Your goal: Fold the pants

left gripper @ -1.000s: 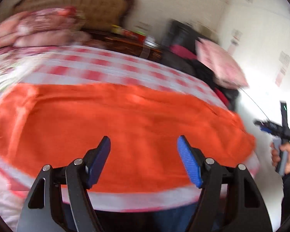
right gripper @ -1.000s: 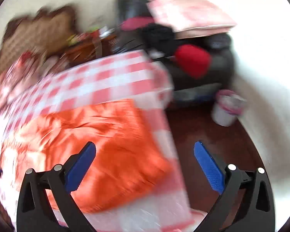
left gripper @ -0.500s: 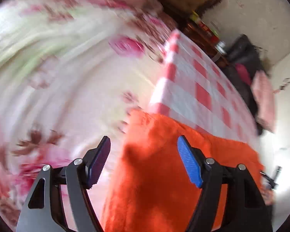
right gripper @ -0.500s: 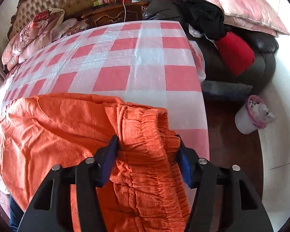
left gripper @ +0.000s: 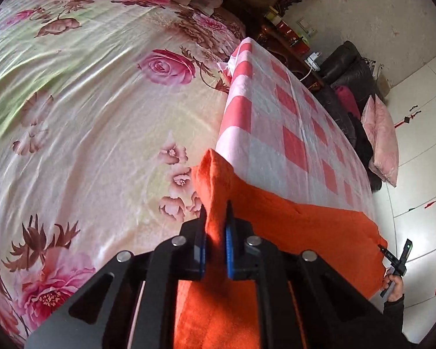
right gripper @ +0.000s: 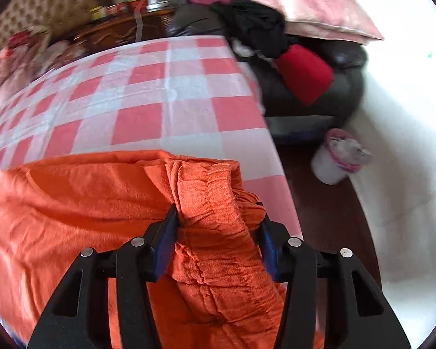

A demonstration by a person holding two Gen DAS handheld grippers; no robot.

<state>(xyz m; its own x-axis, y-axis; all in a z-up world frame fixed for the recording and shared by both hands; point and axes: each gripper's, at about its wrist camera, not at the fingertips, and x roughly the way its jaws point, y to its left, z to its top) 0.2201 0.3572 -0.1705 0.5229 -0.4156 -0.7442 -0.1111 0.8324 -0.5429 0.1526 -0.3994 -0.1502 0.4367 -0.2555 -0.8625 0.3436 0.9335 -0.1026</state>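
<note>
Lying stretched across the near edge of the red-and-white checked cloth [right gripper: 171,93], orange pants [left gripper: 305,232], one end beside the floral bedspread [left gripper: 87,116]. Pinching a thin raised fold at that end, left gripper [left gripper: 215,232], jaws having just closed almost together on the fabric. Clamping the thick gathered waistband at the other end, right gripper [right gripper: 218,232], jaws having just narrowed partway around the bunch, with a dark sofa [right gripper: 334,93], pink cushion [right gripper: 305,8] and small bin [right gripper: 337,160] beyond.
</note>
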